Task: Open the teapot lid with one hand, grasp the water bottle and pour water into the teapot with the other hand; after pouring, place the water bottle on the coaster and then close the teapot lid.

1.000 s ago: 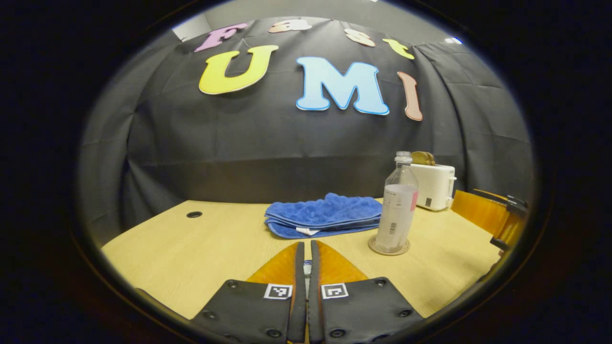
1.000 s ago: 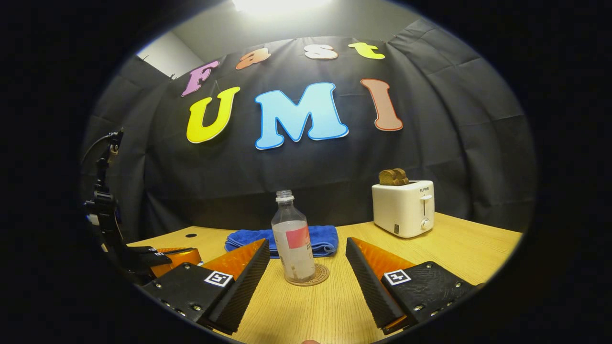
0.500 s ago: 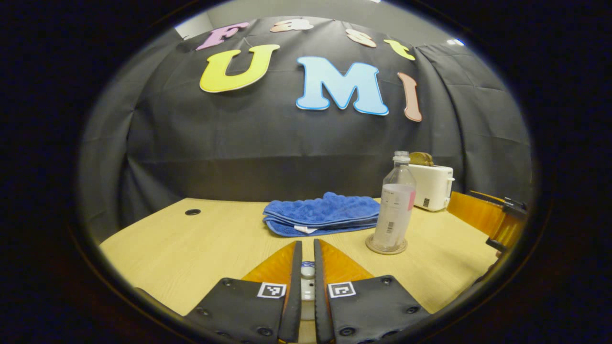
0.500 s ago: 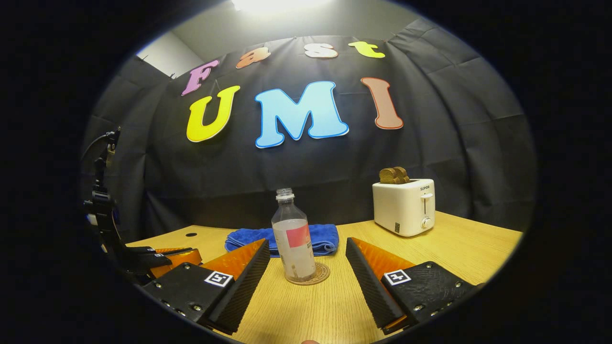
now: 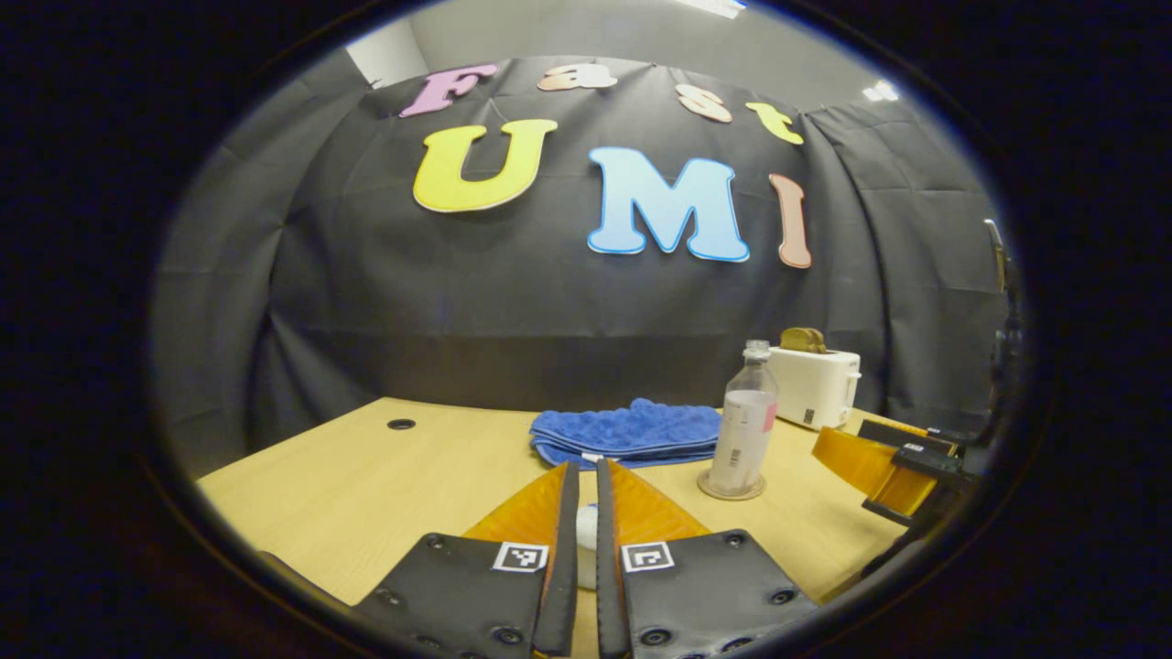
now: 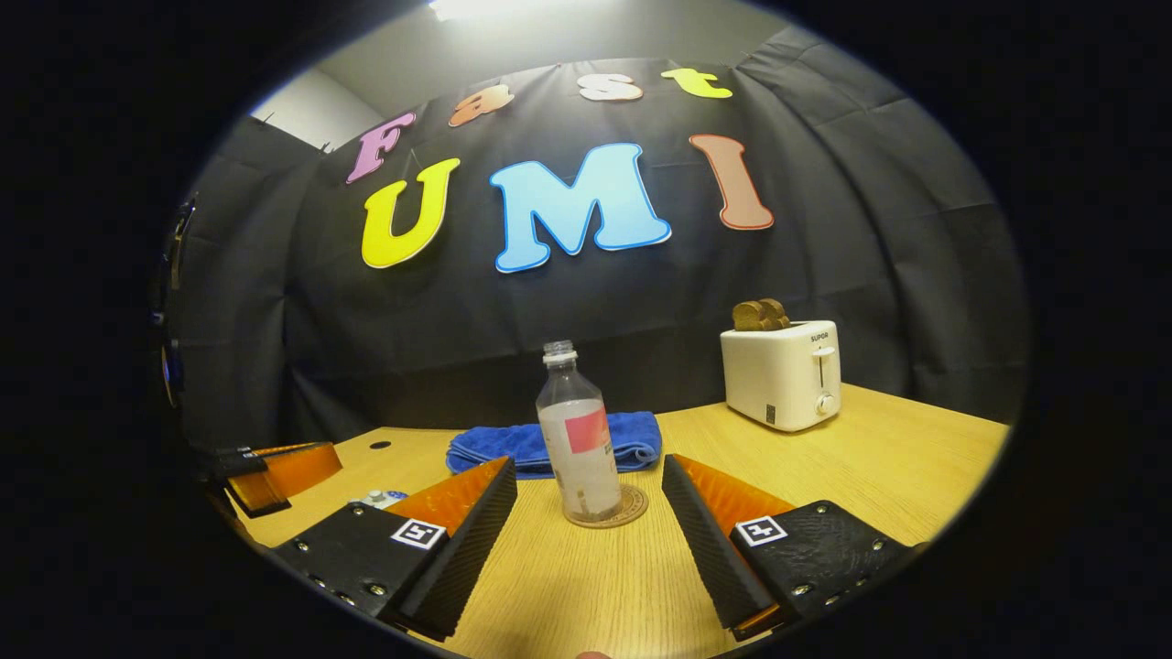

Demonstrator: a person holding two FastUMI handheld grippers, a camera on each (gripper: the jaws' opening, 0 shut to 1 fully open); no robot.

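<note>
**A:** While the water bottle (image 6: pixel 581 439) stands upright on its round coaster (image 6: pixel 608 509) near the middle of the right gripper view, what are the two grippers doing?

**B:** The right gripper (image 6: pixel 588 476) sits at the bottom of its own view with the fingers spread wide, the bottle centred in the gap beyond the tips, nothing touching it. No cap on the bottle, and it's partly filled. The left gripper (image 5: pixel 580 480) at the bottom of the left gripper view has its fingers nearly together, just a thin slit. A small white thing (image 5: pixel 586 531) shows in that slit, low down; can't tell if the fingers actually pinch it, or whether it's the teapot lid.

**A:** And the rest of the table (image 6: pixel 879 476)?

**B:** Folded blue towel (image 6: pixel 540 446) right behind the bottle, white toaster (image 6: pixel 783 373) with toast (image 6: pixel 760 315) poking up over at right centre. In the left gripper view the bottle and coaster are right of centre, and the other gripper pokes in at the right edge. In the right gripper view a bit of white and blue (image 6: pixel 377 499) peeks out lower left, behind the left finger.
</note>
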